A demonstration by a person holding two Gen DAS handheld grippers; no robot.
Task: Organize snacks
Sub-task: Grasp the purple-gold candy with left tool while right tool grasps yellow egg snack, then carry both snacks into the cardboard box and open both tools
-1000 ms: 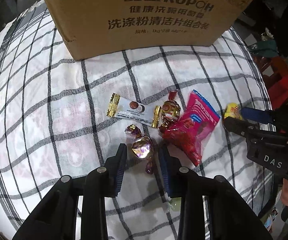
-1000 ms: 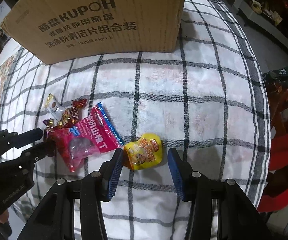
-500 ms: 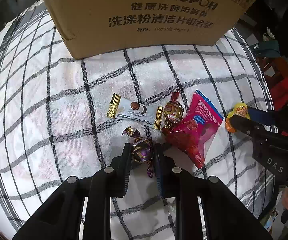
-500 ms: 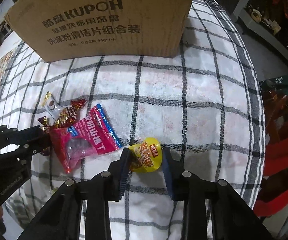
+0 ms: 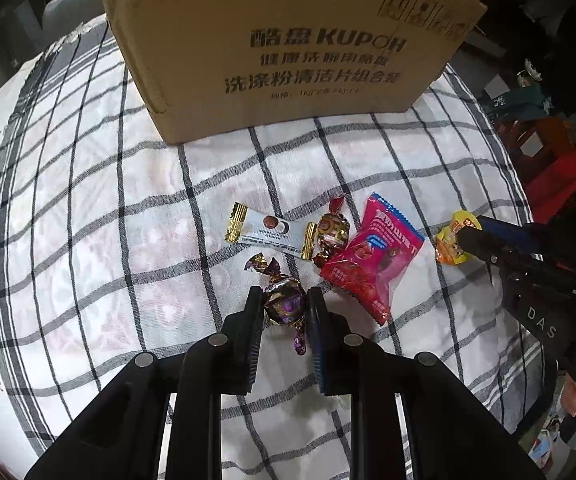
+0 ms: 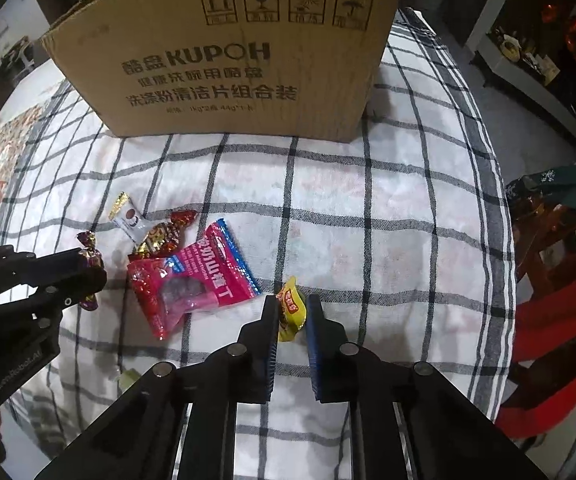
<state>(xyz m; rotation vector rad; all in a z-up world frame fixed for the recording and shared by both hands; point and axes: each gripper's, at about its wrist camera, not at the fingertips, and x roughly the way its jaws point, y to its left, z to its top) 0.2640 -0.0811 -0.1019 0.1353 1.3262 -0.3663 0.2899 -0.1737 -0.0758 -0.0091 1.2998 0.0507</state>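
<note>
left tongs [image 5: 283, 304] clamped across the body of a purple candy [image 5: 283, 303], twist ends left free. right tongs [image 6: 292, 312] closing on a yellow sweet [image 6: 290, 312], squeezed flat between the pads. both point steeply down, suiting a lift toward the box [image 5: 288, 52]. a white bar [image 5: 269, 231], red candy [image 5: 331, 232] and pink packet [image 5: 372, 258] lie clustered on the checked desk [image 5: 127, 200], awaiting sorting.

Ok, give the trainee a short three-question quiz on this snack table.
1. True or false: the left gripper grips the purple candy.
2. The right gripper pinches which snack? A. pink packet B. yellow packet C. white candy bar
3. What stands behind the snacks on the checked cloth?

Key: 1 true; 2 B, jaws closing on it; 3 the cardboard box.
</note>
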